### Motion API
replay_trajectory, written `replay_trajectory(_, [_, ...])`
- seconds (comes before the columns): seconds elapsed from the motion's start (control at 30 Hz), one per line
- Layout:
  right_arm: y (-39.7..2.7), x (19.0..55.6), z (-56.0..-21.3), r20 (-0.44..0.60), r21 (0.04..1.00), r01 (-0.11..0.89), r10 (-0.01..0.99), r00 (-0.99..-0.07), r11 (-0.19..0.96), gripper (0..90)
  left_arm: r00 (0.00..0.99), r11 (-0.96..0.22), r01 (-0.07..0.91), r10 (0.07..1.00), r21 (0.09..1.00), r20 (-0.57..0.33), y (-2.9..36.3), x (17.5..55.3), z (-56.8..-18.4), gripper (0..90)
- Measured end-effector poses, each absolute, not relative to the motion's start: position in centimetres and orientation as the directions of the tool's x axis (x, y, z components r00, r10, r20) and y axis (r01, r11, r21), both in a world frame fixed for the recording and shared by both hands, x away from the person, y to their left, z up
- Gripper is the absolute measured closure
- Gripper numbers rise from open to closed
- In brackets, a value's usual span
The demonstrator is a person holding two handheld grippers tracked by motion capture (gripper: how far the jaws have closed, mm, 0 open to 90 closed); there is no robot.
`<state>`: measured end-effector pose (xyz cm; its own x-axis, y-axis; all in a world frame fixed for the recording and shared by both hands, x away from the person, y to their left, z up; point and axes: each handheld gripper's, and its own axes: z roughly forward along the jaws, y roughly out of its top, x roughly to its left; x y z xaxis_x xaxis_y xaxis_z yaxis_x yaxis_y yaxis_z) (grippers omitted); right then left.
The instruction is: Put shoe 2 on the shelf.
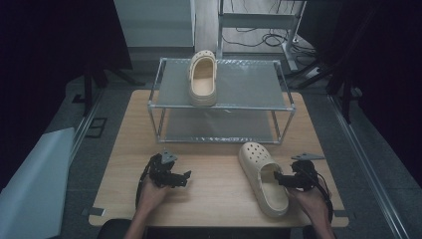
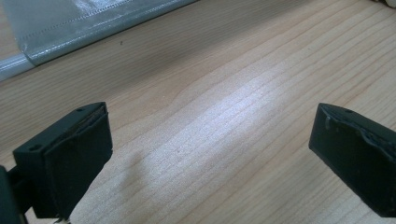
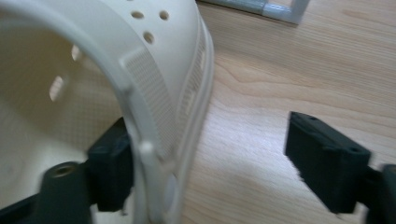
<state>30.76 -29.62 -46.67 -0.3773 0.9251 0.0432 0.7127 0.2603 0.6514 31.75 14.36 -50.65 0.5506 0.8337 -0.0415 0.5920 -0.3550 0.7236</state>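
Cream clog (image 3: 154,93) wall between right tool's (image 3: 210,163) gaping jaws, ungripped; left tool (image 2: 210,154) open, empty.

In the right gripper view the cream clog (image 3: 154,93) was blurred and ran off the left and top edges, hiding part of one black jaw inside it. In the high view, whether either jaw pressed its wall was too small to tell.

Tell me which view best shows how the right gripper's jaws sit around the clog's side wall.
The right gripper view: the clog on the table has its wall between the jaws of the right gripper, one jaw inside, the other well clear outside. The high view shows that gripper at the clog's opening, small. The left gripper view shows bare table.
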Motion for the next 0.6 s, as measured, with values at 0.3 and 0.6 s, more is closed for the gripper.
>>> replay_trajectory(0.3, [-28.1,31.7,-46.8,0.113,0.620,0.746,0.914,-0.391,0.242,62.3,0.553,-0.361,0.591,0.832,0.721,-0.037,14.2,31.7,-50.6,0.0])
replay_trajectory(0.6, [-29.3,32.1,-46.8,0.142,0.631,0.752,0.925,-0.352,0.190,75.2,0.552,-0.362,0.594,0.833,0.719,-0.036,14.3,31.7,-50.6,0.0])
